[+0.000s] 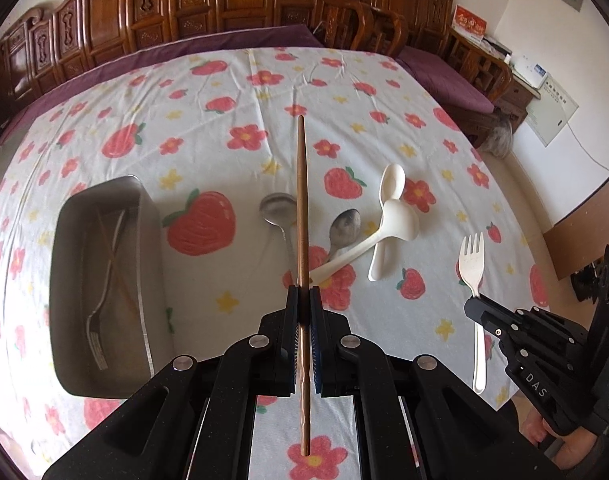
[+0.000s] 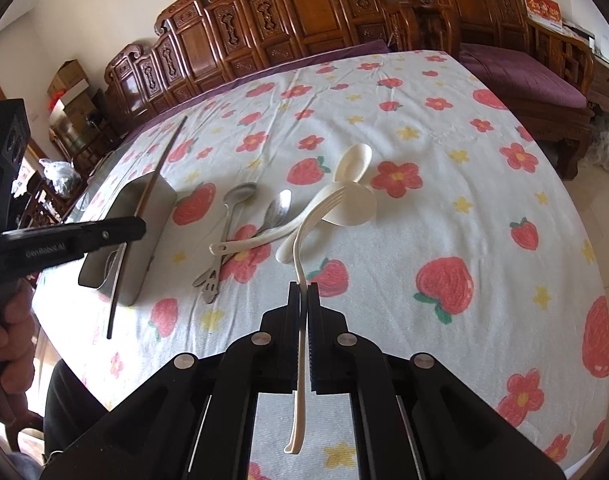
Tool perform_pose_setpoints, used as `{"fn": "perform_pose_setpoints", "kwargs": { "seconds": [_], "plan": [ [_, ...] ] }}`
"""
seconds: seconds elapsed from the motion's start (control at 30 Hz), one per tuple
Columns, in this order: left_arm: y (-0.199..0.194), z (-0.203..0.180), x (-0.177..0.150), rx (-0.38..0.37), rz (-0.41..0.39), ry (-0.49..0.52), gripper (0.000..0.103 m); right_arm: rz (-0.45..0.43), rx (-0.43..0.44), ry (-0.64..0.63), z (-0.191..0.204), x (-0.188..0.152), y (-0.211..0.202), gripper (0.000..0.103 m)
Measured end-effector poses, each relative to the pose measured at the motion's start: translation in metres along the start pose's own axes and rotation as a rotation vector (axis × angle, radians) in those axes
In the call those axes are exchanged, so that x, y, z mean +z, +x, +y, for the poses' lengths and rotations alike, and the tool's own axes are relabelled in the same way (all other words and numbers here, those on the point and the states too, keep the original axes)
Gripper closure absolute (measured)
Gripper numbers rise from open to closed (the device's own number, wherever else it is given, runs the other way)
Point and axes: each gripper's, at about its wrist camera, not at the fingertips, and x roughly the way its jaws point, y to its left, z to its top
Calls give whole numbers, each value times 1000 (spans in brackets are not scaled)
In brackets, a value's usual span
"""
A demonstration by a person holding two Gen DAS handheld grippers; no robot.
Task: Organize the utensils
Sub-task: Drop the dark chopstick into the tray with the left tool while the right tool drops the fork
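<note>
Your left gripper (image 1: pixel 303 296) is clenched on a brown chopstick (image 1: pixel 302 208), gripped low on its length so the long end points away over the surface (image 1: pixel 224 92). Your right gripper (image 2: pixel 303 292) is clamped on the handle of a white plastic fork (image 2: pixel 302 248), tines forward and clear of the cloth.

Just beyond the chopstick lie two metal spoons (image 1: pixel 278 210), side by side, and to their right two white plastic spoons (image 1: pixel 388 224) crossed over each other, all resting on the strawberry-and-flower tablecloth (image 2: pixel 444 200).

To the left sits a grey metal tray (image 1: pixel 64 280) holding a metal fork (image 1: pixel 104 280) and thin sticks, probably chopsticks.

Carved wooden chairs (image 2: pixel 304 8) with purple cushions stand behind the surface.
</note>
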Motion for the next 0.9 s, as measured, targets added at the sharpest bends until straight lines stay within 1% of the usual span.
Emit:
{"fn": "perform_pose_setpoints", "kwargs": {
  "seconds": [0.3,0.4,0.53,0.63,0.77,0.9],
  "plan": [
    [-29,34,0,-20,-59,-29,99,-41,25,-83,33,8,-17,99],
    [-38,46,0,-27,-77,-37,99,-51,18,-114,46,13,-20,99],
    [-54,61,-2,-20,-111,-32,98,-48,17,-166,69,19,-18,99],
    [-63,80,-3,-21,-131,-47,98,-43,25,-171,85,24,-14,99],
    [-67,106,-5,-21,-146,-71,98,-39,35,-177,108,32,-8,99],
    [-65,132,-7,-4,-150,-84,98,-35,40,-192,132,40,-1,99]
  ]
}}
